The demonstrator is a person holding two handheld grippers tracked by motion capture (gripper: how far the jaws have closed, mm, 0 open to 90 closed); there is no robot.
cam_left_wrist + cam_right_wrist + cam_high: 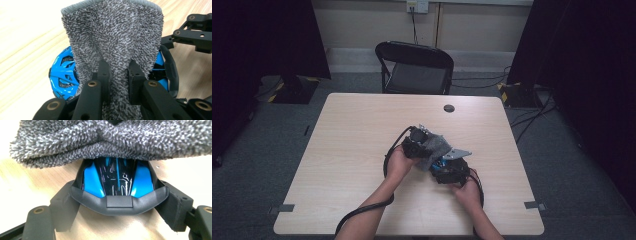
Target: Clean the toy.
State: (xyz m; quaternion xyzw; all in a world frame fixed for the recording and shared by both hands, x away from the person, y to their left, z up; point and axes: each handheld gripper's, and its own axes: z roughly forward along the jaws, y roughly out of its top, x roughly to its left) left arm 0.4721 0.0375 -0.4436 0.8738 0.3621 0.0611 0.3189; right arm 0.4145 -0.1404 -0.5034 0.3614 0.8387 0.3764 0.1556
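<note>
Two claws meet near the middle of the desk (362,120), and the grey cloth (435,145) between them serves as the landmark. Left of the cloth, the left claw (416,142) sits in the person's left hand (398,164), its cable looping back toward the near desk edge. In the left claw view its jaws are pinched narrow on a fold of the cloth (112,37), the pads pressing the pile from both sides while the rest fans out beyond them. Under and behind the cloth lies a blue and black mouse (62,75), its blue shell peeking out on both sides of the fabric. Right of the cloth and nearer the person, the right claw (451,170) is held by the right hand (468,192), its grey plate pointing toward the cloth. In the right claw view its jaws stand wide and hug the mouse (117,182) on both flanks, holding it, while the cloth (112,140) drapes over the far end of the mouse. Beyond the cloth, a small dark disc (449,108) sits near the far desk edge, and a black chair (414,67) stands behind the desk.
</note>
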